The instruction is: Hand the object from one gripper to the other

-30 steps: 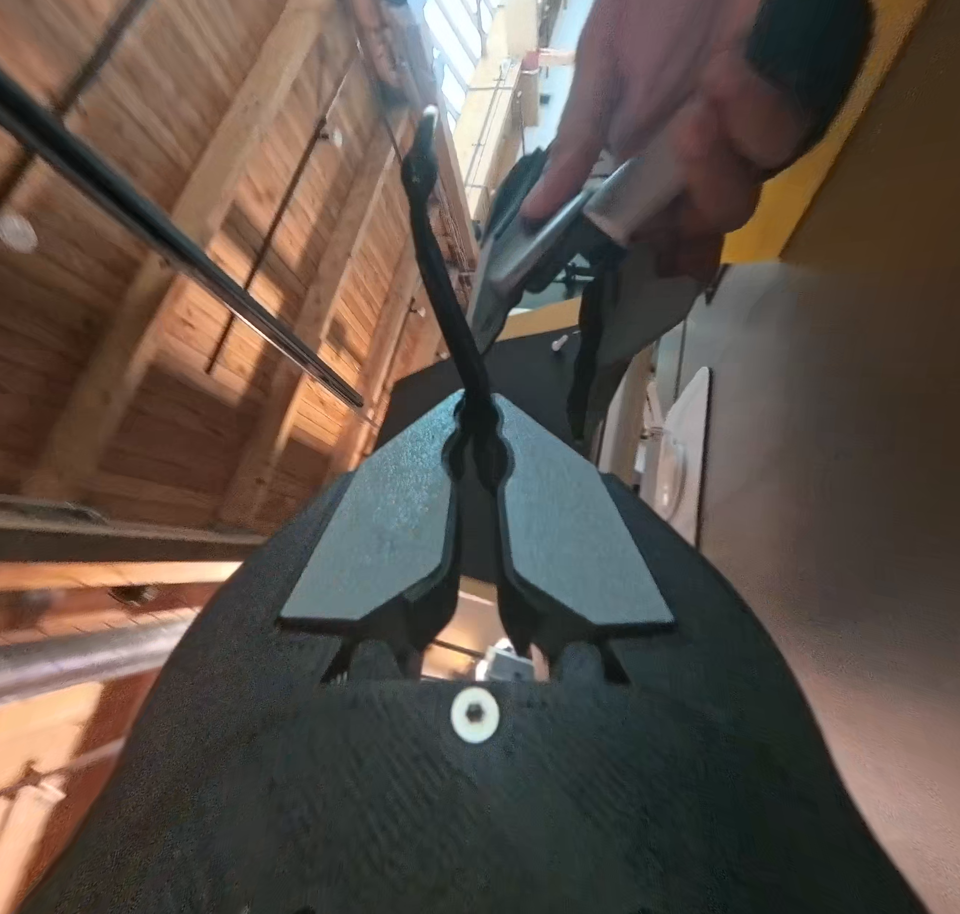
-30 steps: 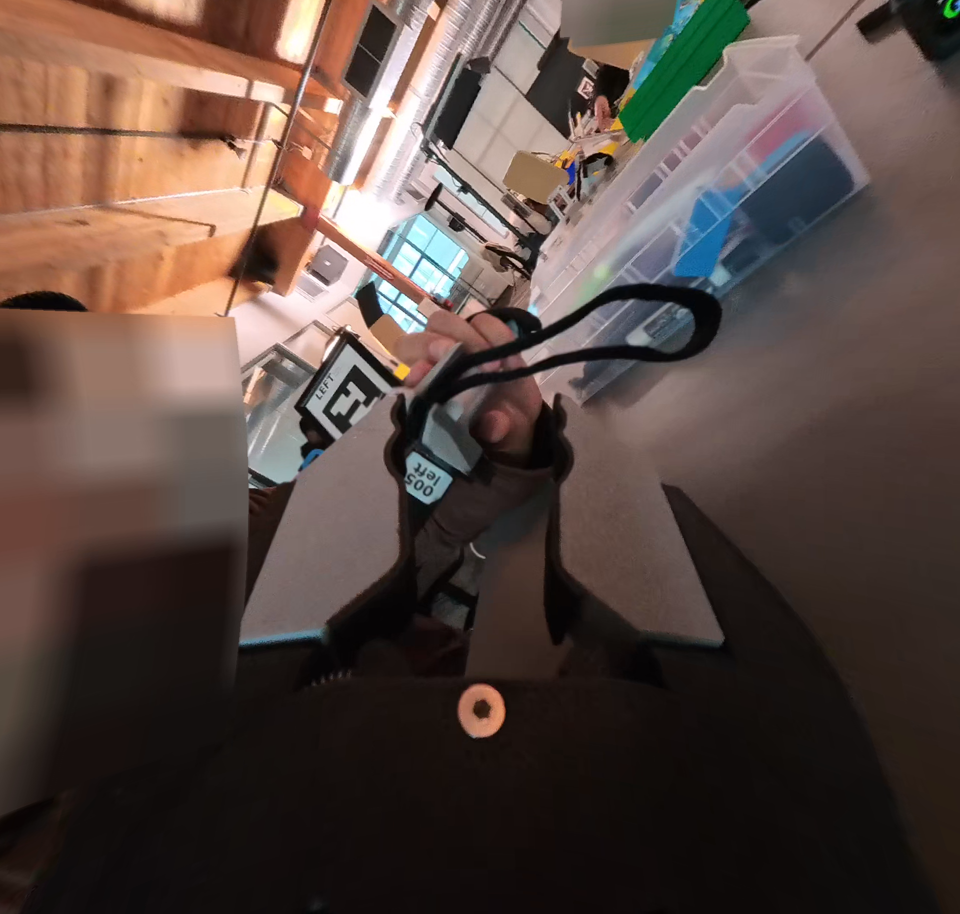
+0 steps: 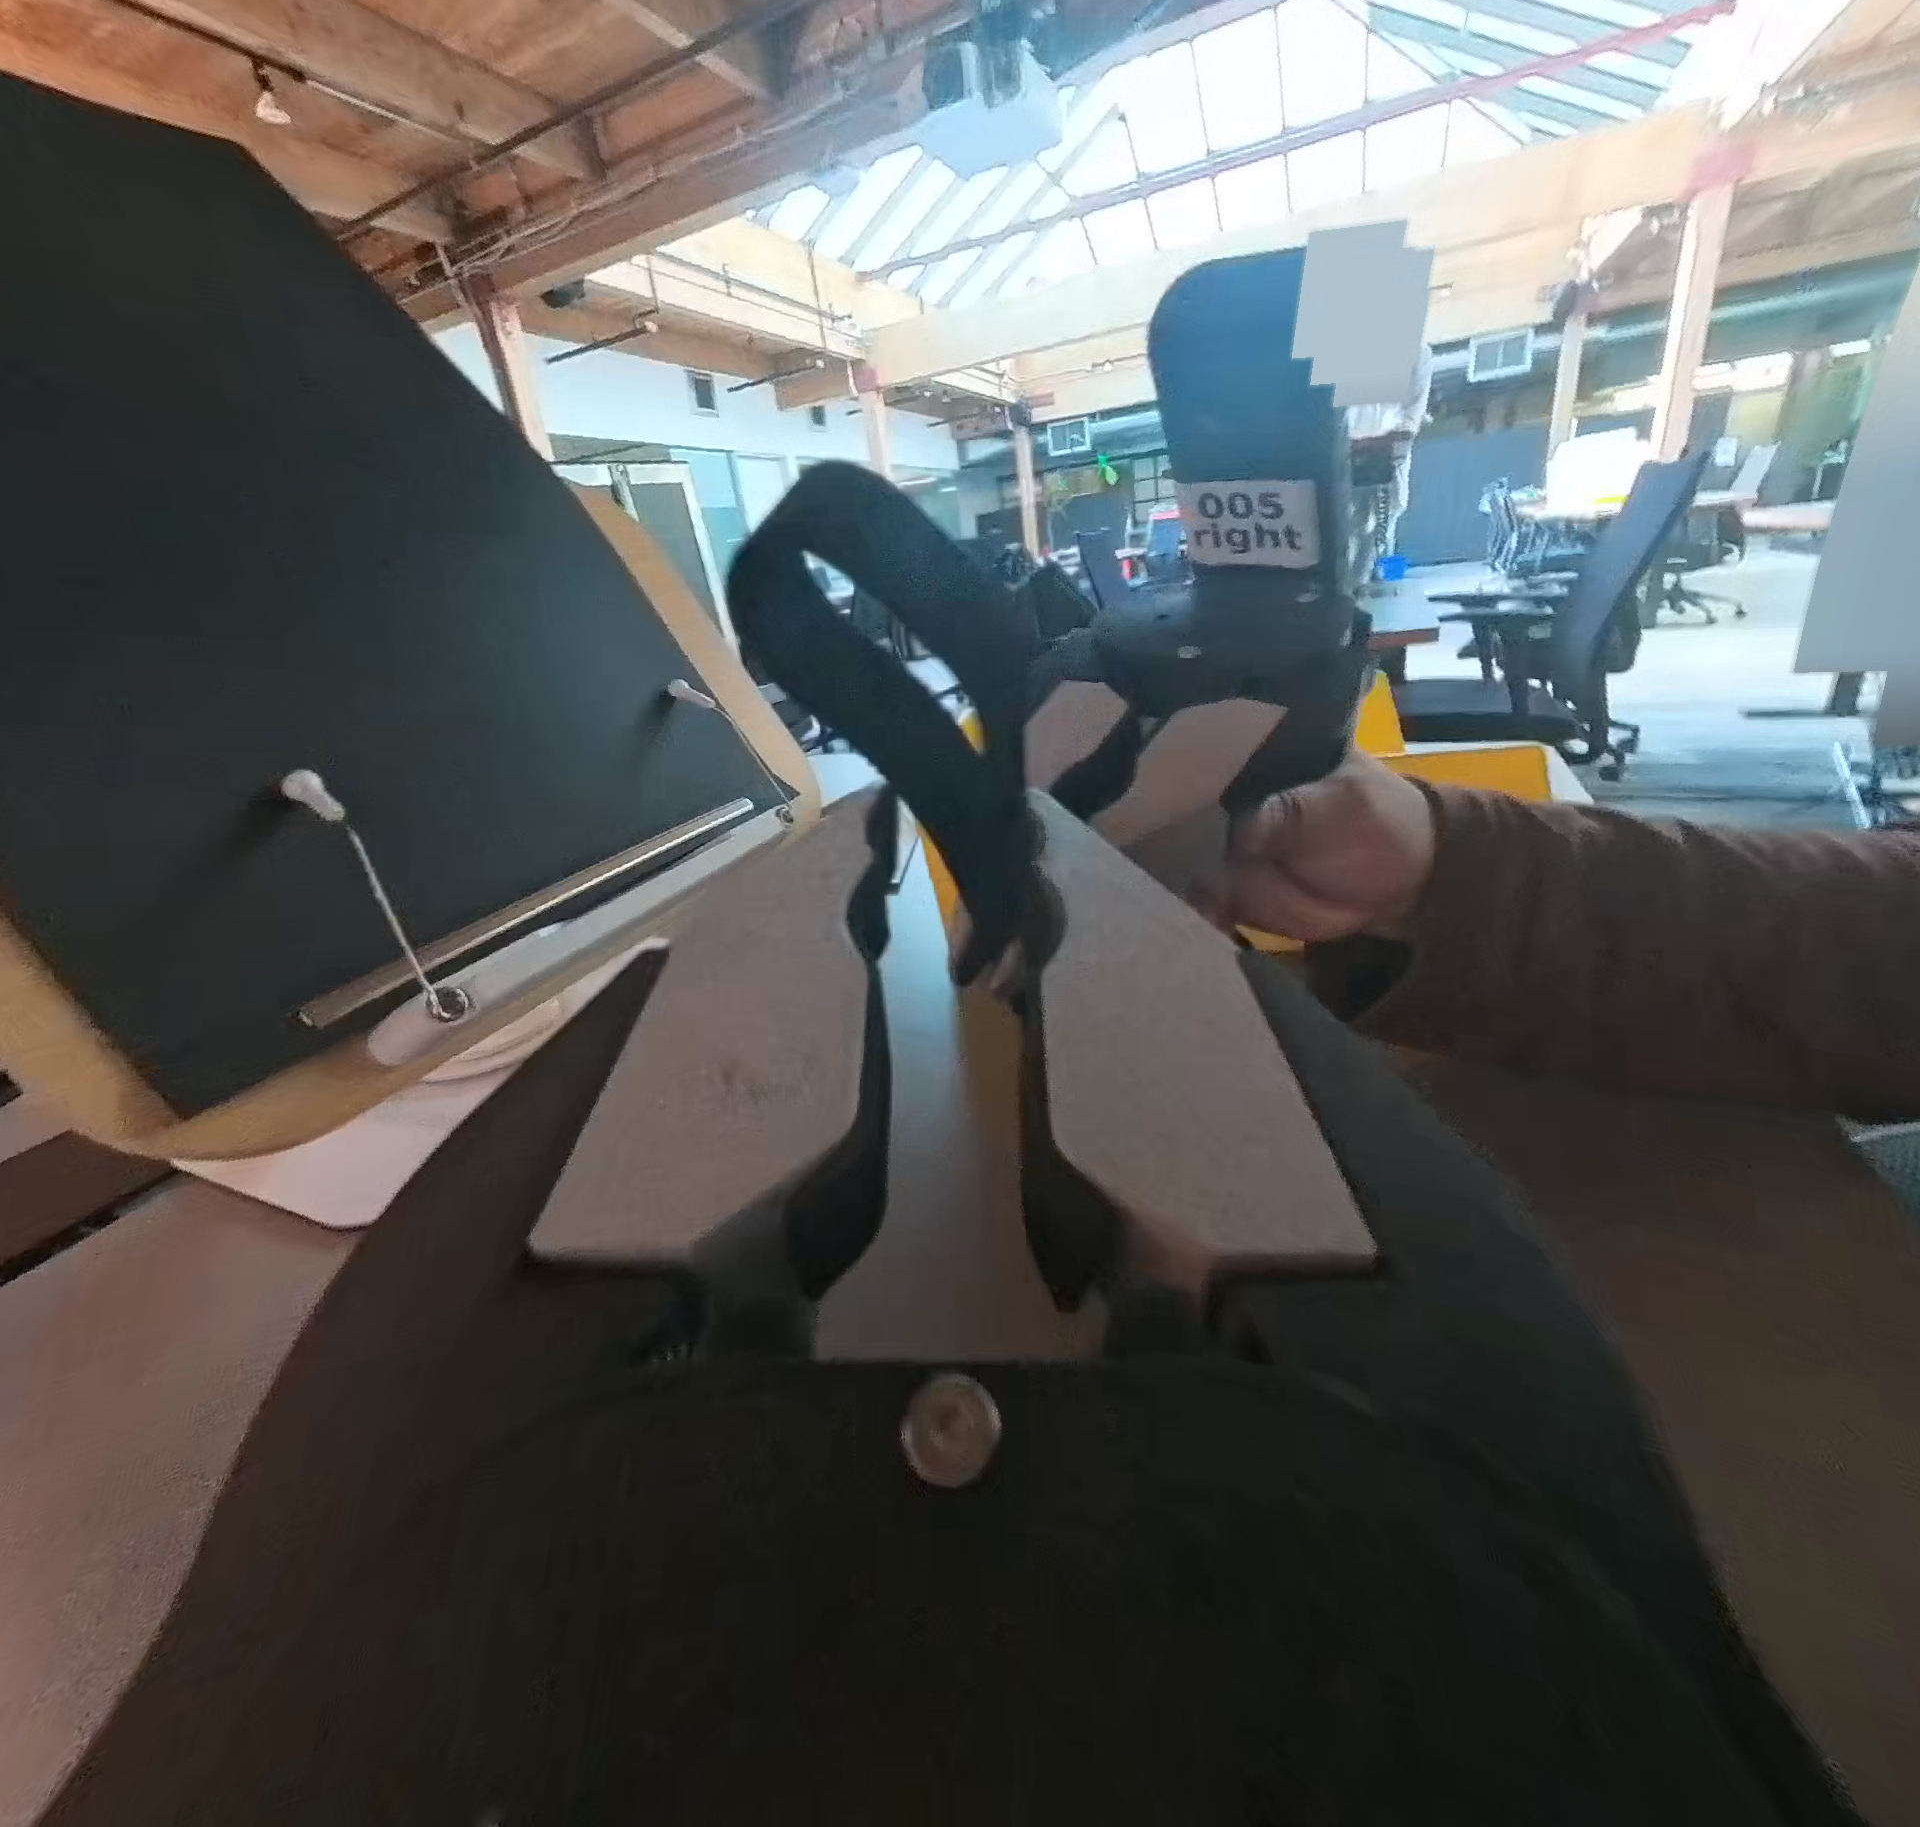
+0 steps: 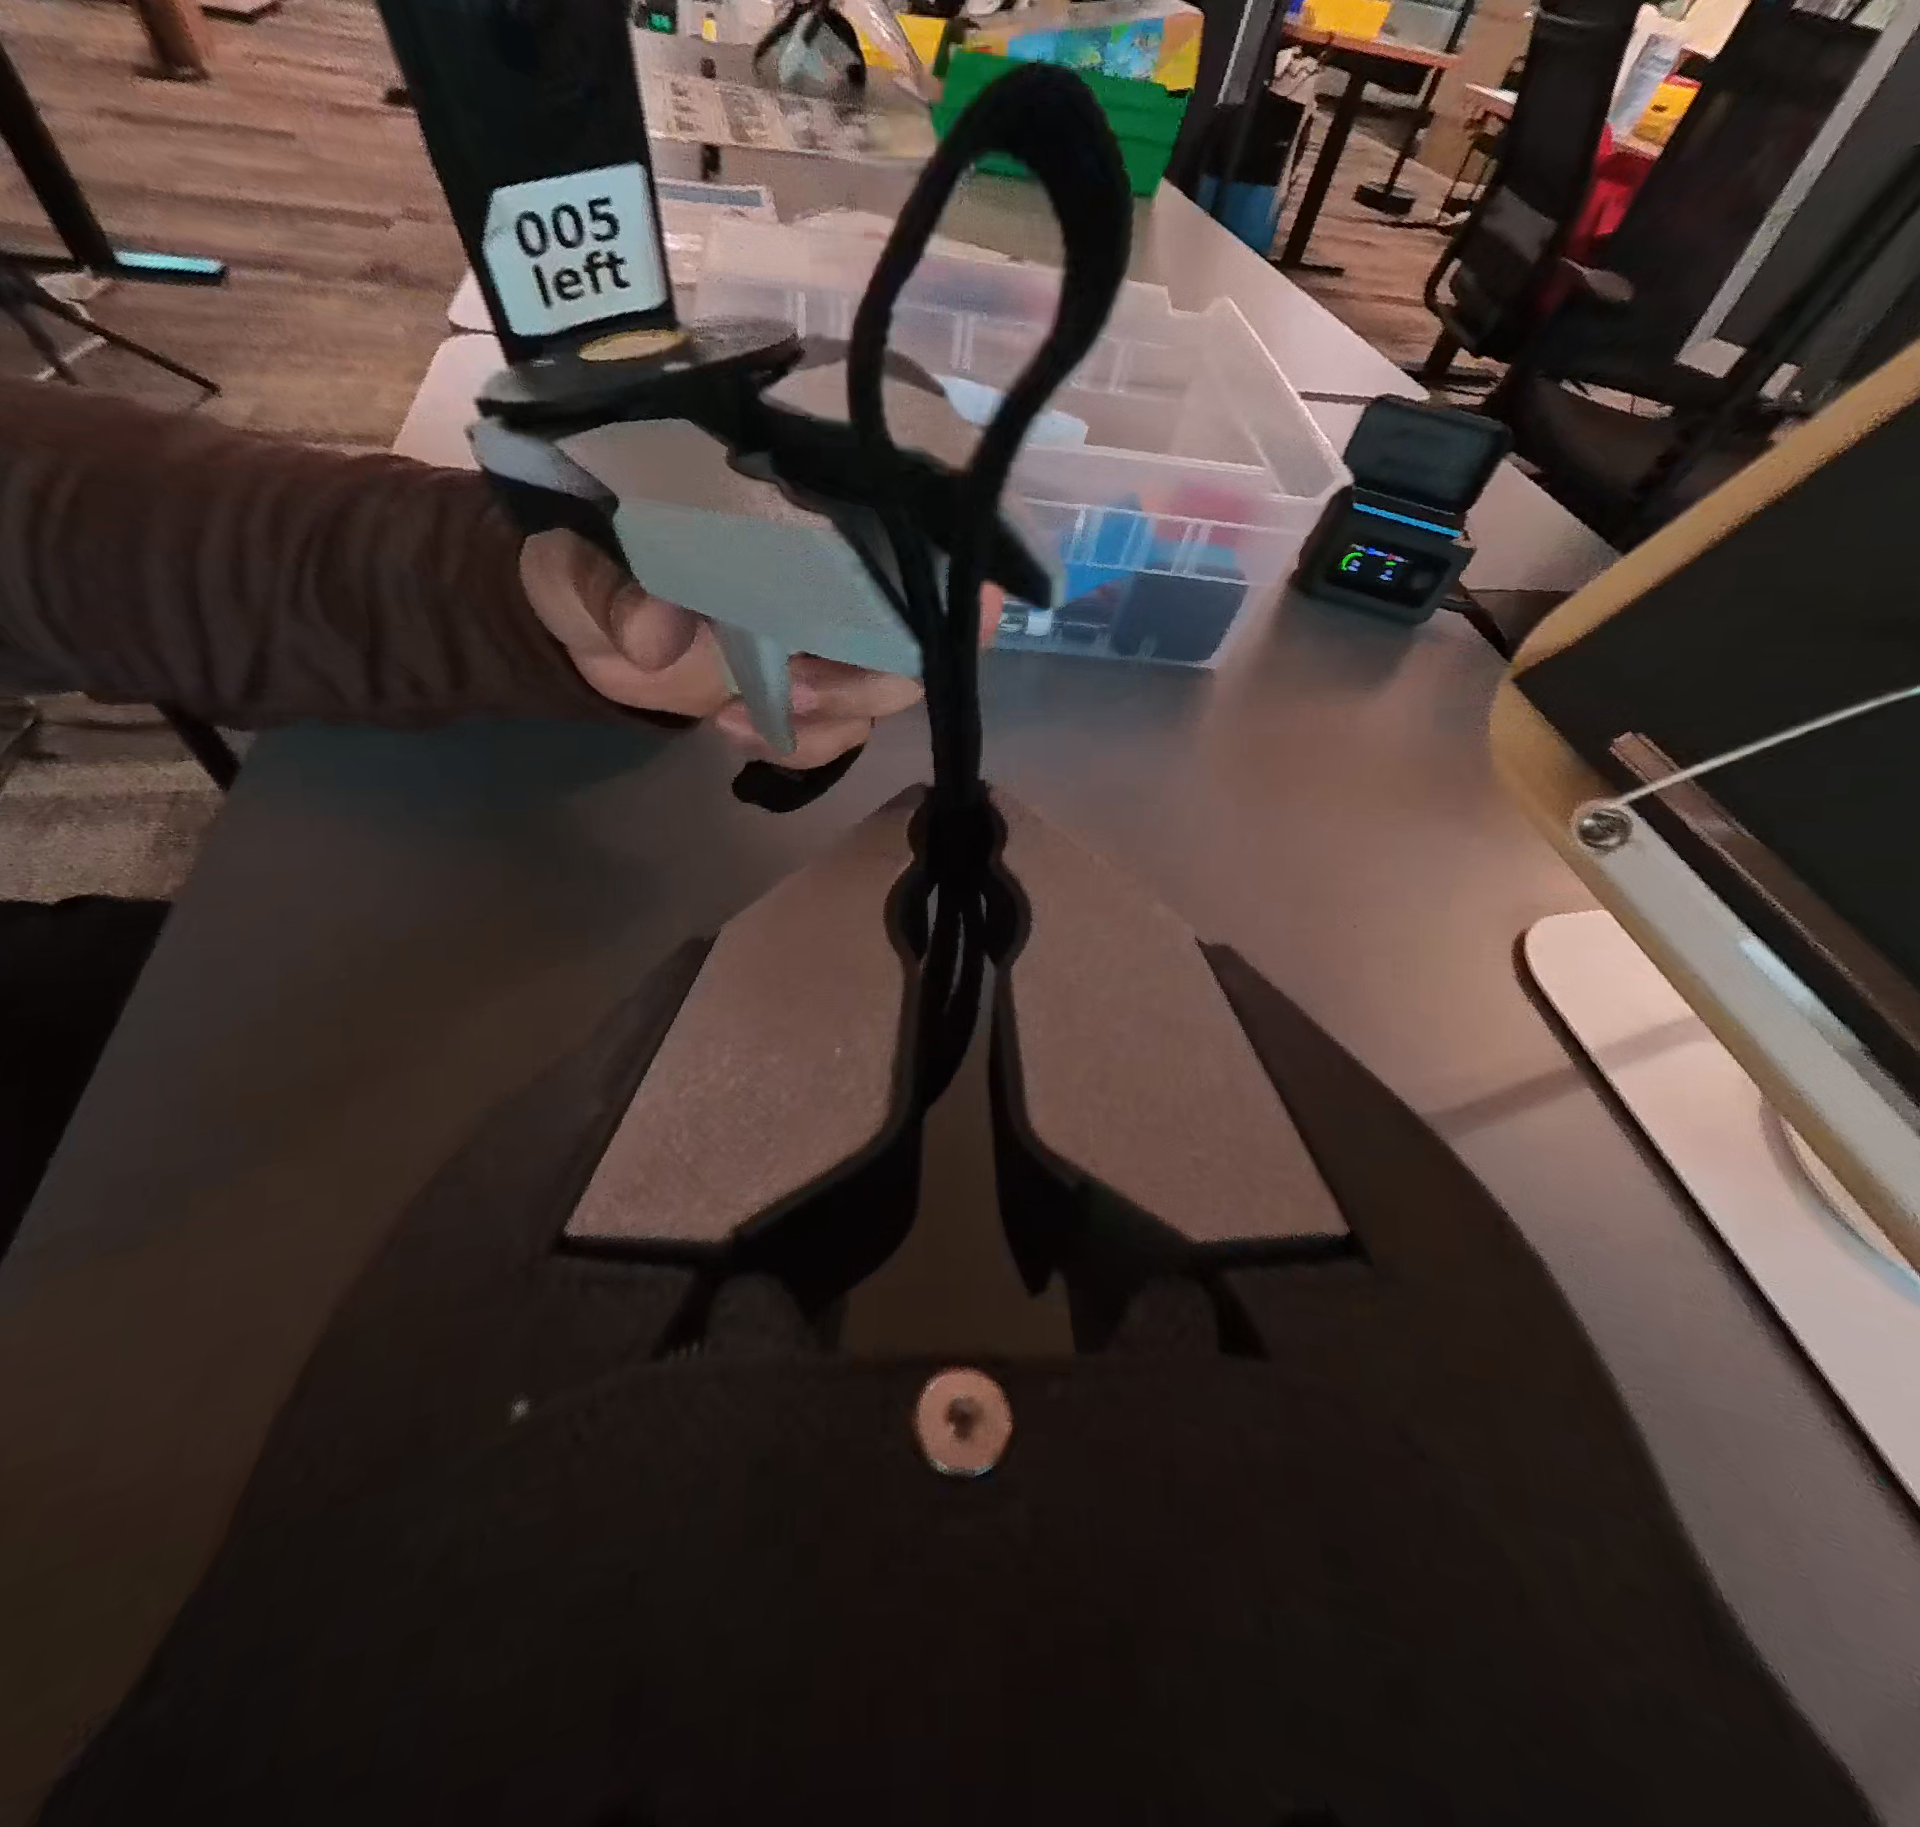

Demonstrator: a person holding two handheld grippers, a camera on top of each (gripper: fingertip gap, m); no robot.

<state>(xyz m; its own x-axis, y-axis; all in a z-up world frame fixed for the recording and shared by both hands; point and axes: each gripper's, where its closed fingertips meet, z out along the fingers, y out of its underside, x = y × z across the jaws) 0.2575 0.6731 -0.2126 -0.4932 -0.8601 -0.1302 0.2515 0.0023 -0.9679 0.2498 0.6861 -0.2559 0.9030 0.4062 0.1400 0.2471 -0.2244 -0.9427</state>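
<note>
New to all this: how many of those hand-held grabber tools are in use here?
2. The right gripper is shut on the black strap. The left gripper is open, with the strap between its fingers. None seems hidden.

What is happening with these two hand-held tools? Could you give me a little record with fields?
Object: black strap, looped, held up over the table
Right side: right gripper, fingers shut on the strap's lower end
Left side: left gripper, fingers open, strap beside one fingertip
Handover stage: strap appears to be with the right gripper alone
Nearby: clear plastic bin on the table
</note>
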